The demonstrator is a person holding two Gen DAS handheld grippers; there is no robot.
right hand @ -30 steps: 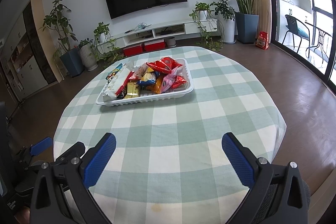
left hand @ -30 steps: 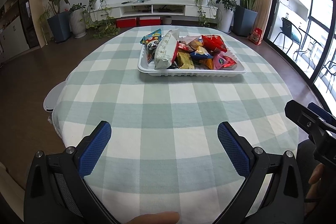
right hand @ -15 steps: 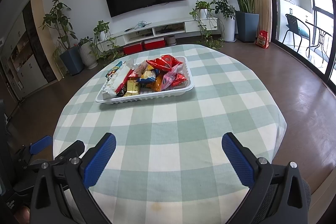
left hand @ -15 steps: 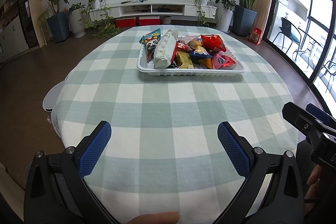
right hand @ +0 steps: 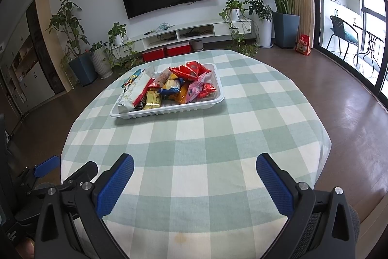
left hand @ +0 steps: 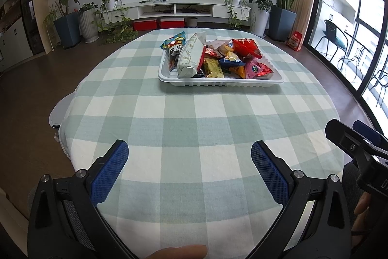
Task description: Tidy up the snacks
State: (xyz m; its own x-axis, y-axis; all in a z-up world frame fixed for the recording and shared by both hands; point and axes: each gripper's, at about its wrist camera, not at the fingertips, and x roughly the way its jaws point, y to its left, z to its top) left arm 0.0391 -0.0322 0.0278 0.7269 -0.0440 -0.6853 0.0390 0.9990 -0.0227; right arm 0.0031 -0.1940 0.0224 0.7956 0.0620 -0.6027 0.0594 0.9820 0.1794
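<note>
- Left gripper (left hand: 189,168) spread wide, holding nothing, poised over the near edge of the round table (left hand: 169,128) in its green-and-white checked cloth.
- Right gripper (right hand: 195,182) likewise spread apart and empty, over the near rim, just beside the left one.
- Broad stretch of bare cloth between both grippers and the white tray (left hand: 218,83); brown floor all round the table's edge.
- Tray on the far half of the table, well apart from both grippers, long axis running left to right across the left wrist view, skewed in the right wrist view with its right end farther away.
- Snack packets (left hand: 228,57) heaped in the tray; long pale packet (left hand: 191,56) at the left end, lying front to back, leaning up over the others; panda packet (left hand: 174,47) beside it at the far left corner; red bag (left hand: 246,47) on top towards the right.
- Left wrist view only: fingertip at the bottom edge, grey object jutting out under the table's left rim.
- Right wrist view only: yellowish stain (right hand: 180,238) on the near cloth.
- Each view catching the other gripper at its side margin.
</note>
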